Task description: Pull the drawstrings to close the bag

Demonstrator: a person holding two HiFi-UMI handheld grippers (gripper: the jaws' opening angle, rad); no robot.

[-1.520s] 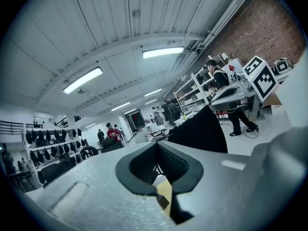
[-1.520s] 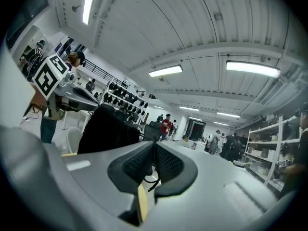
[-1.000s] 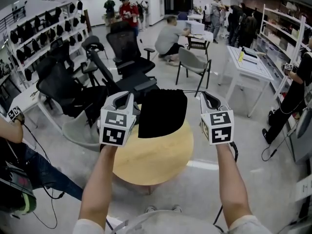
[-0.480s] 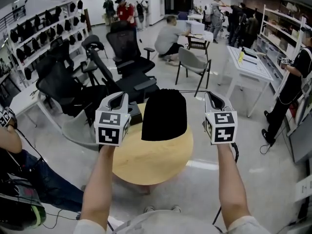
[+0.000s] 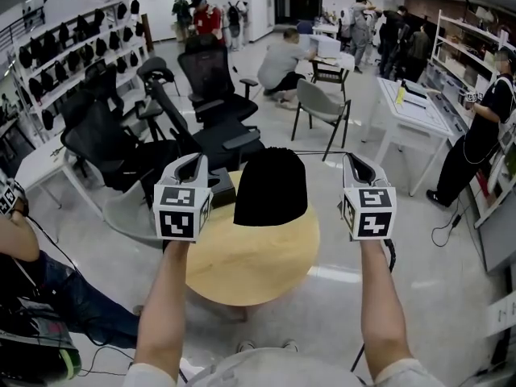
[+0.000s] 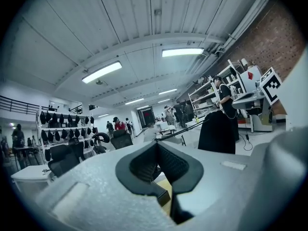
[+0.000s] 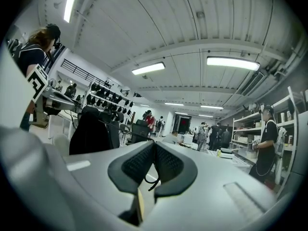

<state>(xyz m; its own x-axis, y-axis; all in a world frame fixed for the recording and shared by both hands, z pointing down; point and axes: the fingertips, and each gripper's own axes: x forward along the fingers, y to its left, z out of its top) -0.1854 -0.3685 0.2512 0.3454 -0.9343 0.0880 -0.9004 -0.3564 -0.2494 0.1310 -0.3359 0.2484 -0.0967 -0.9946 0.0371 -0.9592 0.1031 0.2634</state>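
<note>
A black drawstring bag point(image 5: 271, 186) hangs in the air between my two grippers, above a round wooden table point(image 5: 256, 264). Its top is gathered into a rounded, narrow shape. A thin drawstring point(image 5: 322, 151) runs taut from the bag's top to my right gripper point(image 5: 352, 160), which is shut on it. My left gripper point(image 5: 197, 161) is shut on the other string. In the left gripper view the bag point(image 6: 219, 131) hangs to the right of the shut left gripper point(image 6: 157, 148). In the right gripper view the bag point(image 7: 90, 134) hangs to the left, and a loop of string point(image 7: 150, 182) dangles below the shut right gripper point(image 7: 153, 150).
Black office chairs point(image 5: 214, 79) and a grey chair point(image 5: 321, 107) stand beyond the table. A small dark box point(image 5: 222, 190) sits on the table by the left gripper. Shelves point(image 5: 72, 55) line the left, white benches point(image 5: 415, 107) the right. Several people stand or crouch around.
Both grippers have moved a little apart and upward. The bag's top has drawn in from a wide flat mouth to a narrow rounded one.
</note>
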